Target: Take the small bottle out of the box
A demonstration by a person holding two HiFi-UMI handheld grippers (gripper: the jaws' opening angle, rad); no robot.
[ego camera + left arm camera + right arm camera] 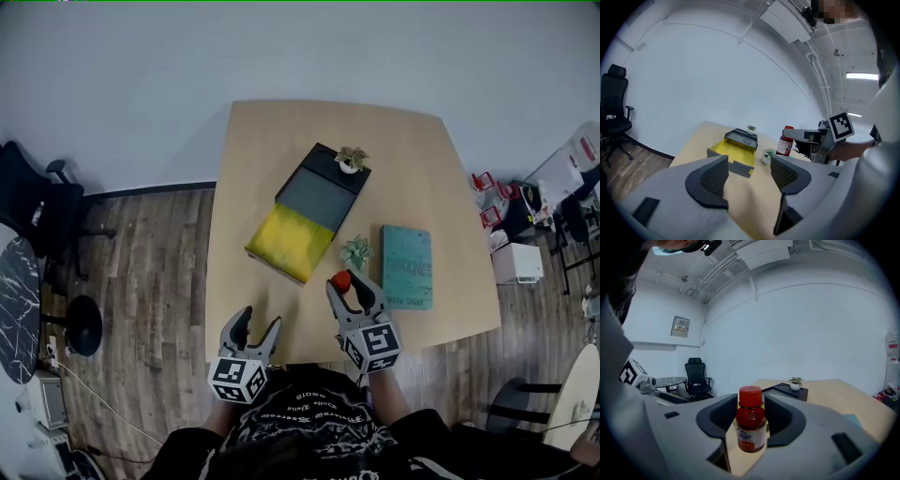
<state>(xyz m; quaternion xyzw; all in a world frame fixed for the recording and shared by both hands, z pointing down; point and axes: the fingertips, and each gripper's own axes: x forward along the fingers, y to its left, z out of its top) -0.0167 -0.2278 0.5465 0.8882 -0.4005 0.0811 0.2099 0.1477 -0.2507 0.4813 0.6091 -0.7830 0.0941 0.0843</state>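
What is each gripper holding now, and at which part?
The right gripper holds the small red bottle by its body, below the cap. The left gripper is open, empty.

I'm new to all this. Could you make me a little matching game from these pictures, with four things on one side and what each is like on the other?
Things:
1 small bottle
2 box
3 book
4 left gripper

Descriptions:
a teal
b jaws apart, nothing between them
c yellow inside
d held in the right gripper

Pairs: 1-d, 2-c, 3-a, 4-b
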